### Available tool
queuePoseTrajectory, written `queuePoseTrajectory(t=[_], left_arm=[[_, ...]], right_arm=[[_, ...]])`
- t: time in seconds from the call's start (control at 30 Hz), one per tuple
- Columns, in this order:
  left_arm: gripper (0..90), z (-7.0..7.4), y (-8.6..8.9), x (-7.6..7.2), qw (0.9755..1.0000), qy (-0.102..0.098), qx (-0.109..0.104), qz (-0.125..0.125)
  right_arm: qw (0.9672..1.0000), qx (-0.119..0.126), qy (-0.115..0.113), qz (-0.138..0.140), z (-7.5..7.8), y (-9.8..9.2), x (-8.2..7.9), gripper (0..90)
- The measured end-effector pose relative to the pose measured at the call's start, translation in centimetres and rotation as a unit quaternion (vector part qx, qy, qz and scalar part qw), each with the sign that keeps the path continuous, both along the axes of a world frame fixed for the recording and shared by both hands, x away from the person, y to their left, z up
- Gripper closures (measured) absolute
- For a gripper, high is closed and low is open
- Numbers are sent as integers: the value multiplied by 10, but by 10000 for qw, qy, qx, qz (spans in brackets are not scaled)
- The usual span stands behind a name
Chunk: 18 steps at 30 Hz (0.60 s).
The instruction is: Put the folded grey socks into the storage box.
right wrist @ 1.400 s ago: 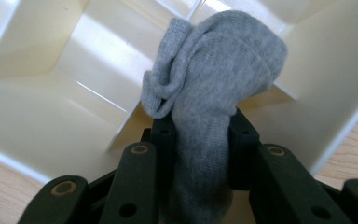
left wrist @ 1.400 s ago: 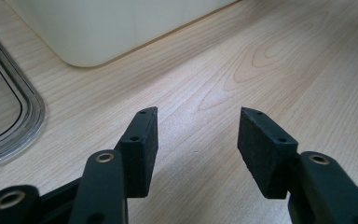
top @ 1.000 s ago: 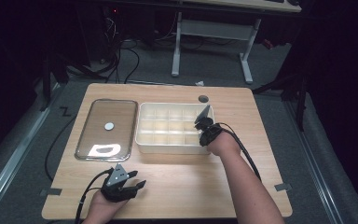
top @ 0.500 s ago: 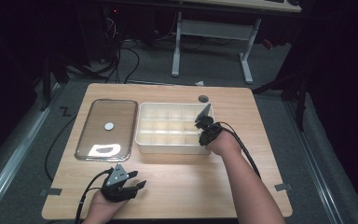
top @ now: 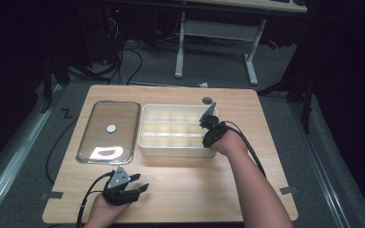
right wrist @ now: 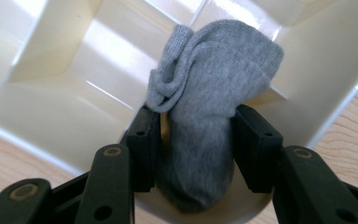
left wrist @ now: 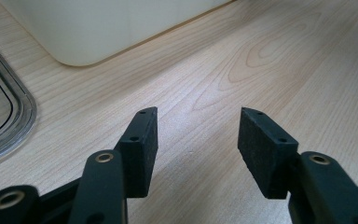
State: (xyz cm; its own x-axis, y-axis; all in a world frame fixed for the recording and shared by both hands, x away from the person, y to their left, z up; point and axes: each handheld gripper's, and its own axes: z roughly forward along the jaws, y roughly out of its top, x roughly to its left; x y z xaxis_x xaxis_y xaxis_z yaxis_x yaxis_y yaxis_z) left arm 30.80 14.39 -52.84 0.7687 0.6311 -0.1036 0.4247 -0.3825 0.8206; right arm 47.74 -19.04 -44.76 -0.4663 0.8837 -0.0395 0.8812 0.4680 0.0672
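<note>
Now right tongs (right wrist: 198, 140) opening around grey sock (right wrist: 214, 93) over divided bin (right wrist: 65, 112); sock may snag on pad; left tongs (left wrist: 198, 140) open, empty.

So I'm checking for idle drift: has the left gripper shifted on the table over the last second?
No. The left gripper sits at the same spot near the table's front edge, below the clear lid.

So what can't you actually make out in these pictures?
- High view: the grey sock is hidden behind the right hand-held gripper at the divided box.
- Right gripper view: the sock's lower end is cut off between the jaws, which have just been opening; whether the pads still press it is unclear.
- High view: the small dark disc is too small to identify.
</note>
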Motion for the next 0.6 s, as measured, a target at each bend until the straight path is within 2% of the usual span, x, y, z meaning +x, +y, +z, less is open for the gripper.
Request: queuePoseTrajectory(t=[0.1,0.3,0.37,0.43,0.5,0.6], left_arm=[[483,0,0,0,10000,-6,-15,13],[483,0,0,1,10000,5,-1,-5],[483,0,1,1,10000,14,2,-12],[483,0,1,1,10000,10,-10,2],[483,0,1,1,10000,11,-15,9],[483,0,1,1,10000,-1,-19,12]], right_arm=[[9999,107,-75,76,7,-2,-1,521],[9983,504,-305,27,32,-3,-6,541],[9975,587,-375,115,38,-5,-6,615],[9974,578,-399,168,40,-5,-6,762],[9983,467,-314,150,37,-5,-6,834],[9993,264,-263,91,30,-7,-4,865]])
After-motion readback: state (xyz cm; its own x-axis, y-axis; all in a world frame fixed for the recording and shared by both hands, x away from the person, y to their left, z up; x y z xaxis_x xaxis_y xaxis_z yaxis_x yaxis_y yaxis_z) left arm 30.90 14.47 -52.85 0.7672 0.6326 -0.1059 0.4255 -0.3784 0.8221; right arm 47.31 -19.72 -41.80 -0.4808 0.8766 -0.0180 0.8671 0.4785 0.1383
